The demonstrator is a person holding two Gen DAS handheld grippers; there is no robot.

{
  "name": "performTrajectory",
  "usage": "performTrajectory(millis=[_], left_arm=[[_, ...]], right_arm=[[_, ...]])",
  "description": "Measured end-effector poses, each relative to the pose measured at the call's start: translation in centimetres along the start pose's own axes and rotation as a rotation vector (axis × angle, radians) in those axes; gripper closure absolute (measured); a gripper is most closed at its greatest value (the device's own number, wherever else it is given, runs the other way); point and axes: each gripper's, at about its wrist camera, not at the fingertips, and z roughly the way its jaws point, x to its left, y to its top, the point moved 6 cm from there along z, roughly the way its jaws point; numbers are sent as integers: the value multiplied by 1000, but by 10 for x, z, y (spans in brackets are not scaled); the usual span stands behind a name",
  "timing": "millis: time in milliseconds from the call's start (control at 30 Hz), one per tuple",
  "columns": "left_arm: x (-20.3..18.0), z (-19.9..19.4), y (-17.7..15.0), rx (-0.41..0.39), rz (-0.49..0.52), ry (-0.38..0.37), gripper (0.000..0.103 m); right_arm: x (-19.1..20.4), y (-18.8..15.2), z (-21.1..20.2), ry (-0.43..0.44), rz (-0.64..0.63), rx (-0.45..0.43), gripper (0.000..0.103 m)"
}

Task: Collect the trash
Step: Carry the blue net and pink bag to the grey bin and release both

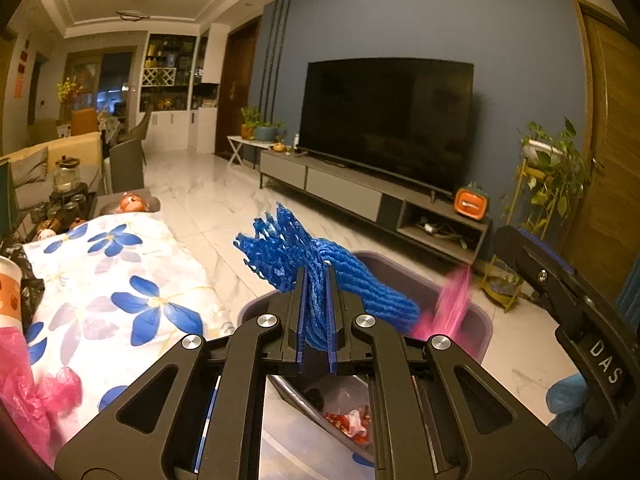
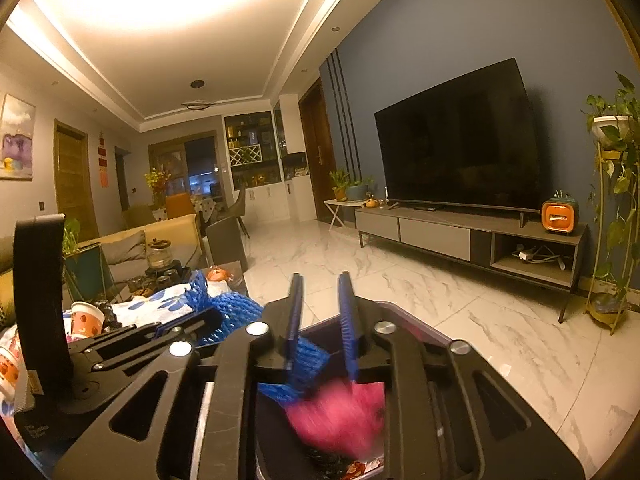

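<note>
**Left pinching blue net over bin, right spread, pink bag blurred at bin**

Left hand-held gripper (image 1: 316, 316): fingers pressed together on the blue foam net (image 1: 296, 248), lower centre of the left view. Net fans out above the fingertips to the upper left and trails right toward the bin (image 1: 478, 322). Bin is grey-purple, directly below and behind the gripper; wrappers (image 1: 352, 424) visible inside at bottom centre.

Right hand-held gripper (image 2: 320, 304): fingers spread, nothing between the tips. A stretch of the net shows just below them, lower centre of the right view. Under that, the pink bag (image 2: 340, 412) is motion-blurred over the bin opening. Can't tell if it touches anything. In the left view it's a pink streak at the bin's right rim.

Worktop (image 1: 120, 280) on the left of the left view, floral cloth on it. More pink plastic (image 1: 28, 380) at its lower left edge, paper cup (image 1: 8, 296) at far left.

TV (image 1: 384, 120) and stand on the blue wall, upper right.
</note>
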Motion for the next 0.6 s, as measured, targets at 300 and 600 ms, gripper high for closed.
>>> performTrajectory(millis=[300, 600], left_arm=[[9, -4, -5, 3, -23, 30, 47], [20, -37, -5, -46, -31, 99, 19]], right_arm=[[-5, 3, -13, -31, 13, -26, 59], [-4, -1, -24, -48, 13, -16, 47]])
